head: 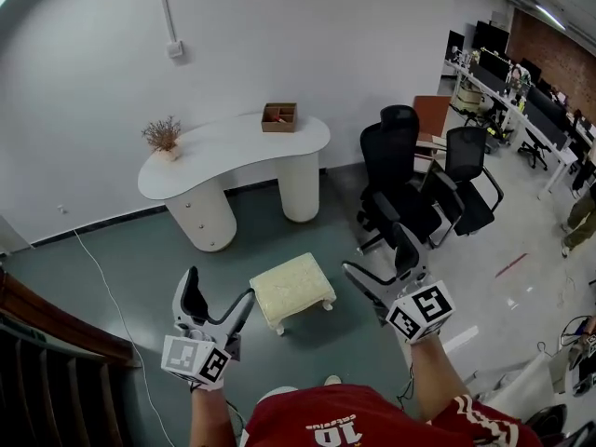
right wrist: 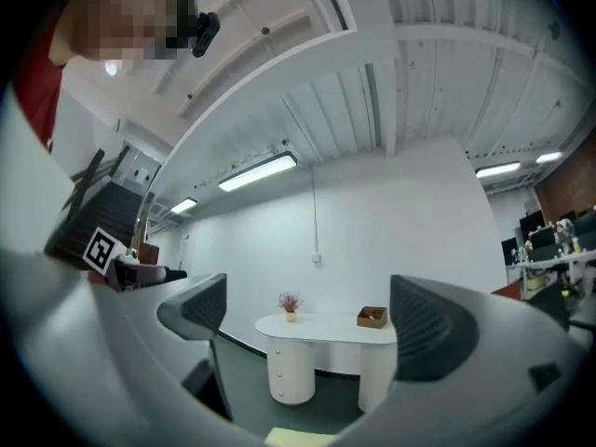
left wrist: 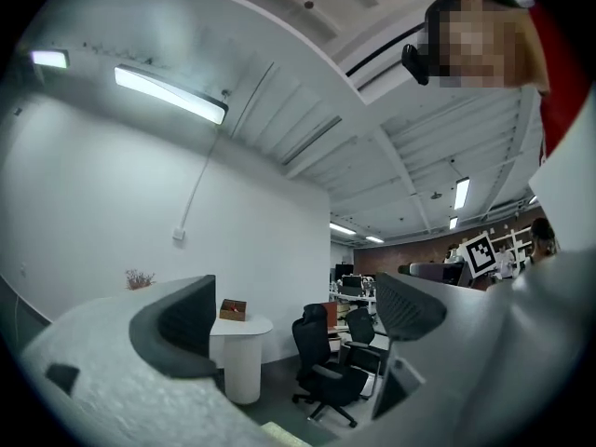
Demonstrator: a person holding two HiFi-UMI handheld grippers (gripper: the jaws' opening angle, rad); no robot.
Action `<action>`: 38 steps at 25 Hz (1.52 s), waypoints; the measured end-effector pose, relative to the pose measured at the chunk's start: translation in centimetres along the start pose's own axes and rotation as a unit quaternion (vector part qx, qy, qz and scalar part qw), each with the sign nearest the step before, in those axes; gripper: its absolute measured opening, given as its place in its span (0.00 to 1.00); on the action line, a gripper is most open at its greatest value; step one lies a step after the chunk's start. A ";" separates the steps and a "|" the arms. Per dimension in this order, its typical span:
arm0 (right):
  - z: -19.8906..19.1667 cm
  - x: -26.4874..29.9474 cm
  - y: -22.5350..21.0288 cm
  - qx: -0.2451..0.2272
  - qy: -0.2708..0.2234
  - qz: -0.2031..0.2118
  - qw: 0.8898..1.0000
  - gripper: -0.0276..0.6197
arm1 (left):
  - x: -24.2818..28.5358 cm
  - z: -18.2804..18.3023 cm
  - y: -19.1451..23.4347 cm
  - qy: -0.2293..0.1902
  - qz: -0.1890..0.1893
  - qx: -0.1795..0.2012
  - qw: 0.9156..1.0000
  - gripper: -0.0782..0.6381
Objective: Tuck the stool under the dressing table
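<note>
Standing on the floor well short of the white surface (head: 233,147), the stool (head: 292,288) waited ahead of the left claw (head: 219,292) and right claw (head: 380,261). Both were spread wide and empty. Gripping opposite sides evenly would likely have kept its push straight.

White wall (head: 84,110), greenish floor (head: 121,287), blk chairs (head: 400,184), prob. brick far wall (head: 561,56)

Stool (right wrist: 291,437) is just a pale sliver clipped by the bottom edge in both gripper views. Up top in the head view, the wooden box (head: 279,116) on the worktop (head: 233,144): contents too small to tell.
</note>
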State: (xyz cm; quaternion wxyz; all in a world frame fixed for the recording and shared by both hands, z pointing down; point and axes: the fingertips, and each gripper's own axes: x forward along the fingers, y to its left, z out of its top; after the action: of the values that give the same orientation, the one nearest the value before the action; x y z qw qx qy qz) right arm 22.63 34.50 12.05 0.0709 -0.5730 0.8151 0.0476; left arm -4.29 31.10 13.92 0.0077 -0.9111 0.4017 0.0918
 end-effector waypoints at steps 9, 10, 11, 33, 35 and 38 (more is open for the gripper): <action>-3.5 5.0 -2.6 0.016 0.025 0.013 0.999 0.90 | 3.0 -2.9 2.3 0.045 0.022 0.022 0.998 0.90; -4.1 5.7 -2.7 0.021 0.030 0.012 0.999 0.90 | 3.1 -3.3 3.0 0.048 0.023 0.022 0.998 0.90; -4.7 6.5 -2.7 0.026 0.035 0.012 0.999 0.90 | 3.3 -3.8 3.9 0.050 0.025 0.020 0.998 0.90; -19.6 19.4 -2.0 0.053 0.179 0.017 0.982 0.89 | 6.1 -18.3 18.8 0.115 0.052 -0.157 0.980 0.90; -22.0 20.5 -2.6 0.071 0.190 0.023 0.979 0.89 | 6.5 -20.3 19.3 0.134 0.053 -0.166 0.976 0.90; -26.1 21.7 -4.0 0.099 0.203 0.026 0.974 0.89 | 6.9 -24.2 20.2 0.161 0.061 -0.183 0.968 0.90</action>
State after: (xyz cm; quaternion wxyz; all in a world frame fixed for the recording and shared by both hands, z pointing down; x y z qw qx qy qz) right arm 17.59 8.88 34.12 -0.0414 -0.5393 0.8279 -0.1487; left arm -10.62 10.29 37.71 -0.2300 -0.8736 0.4285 0.0161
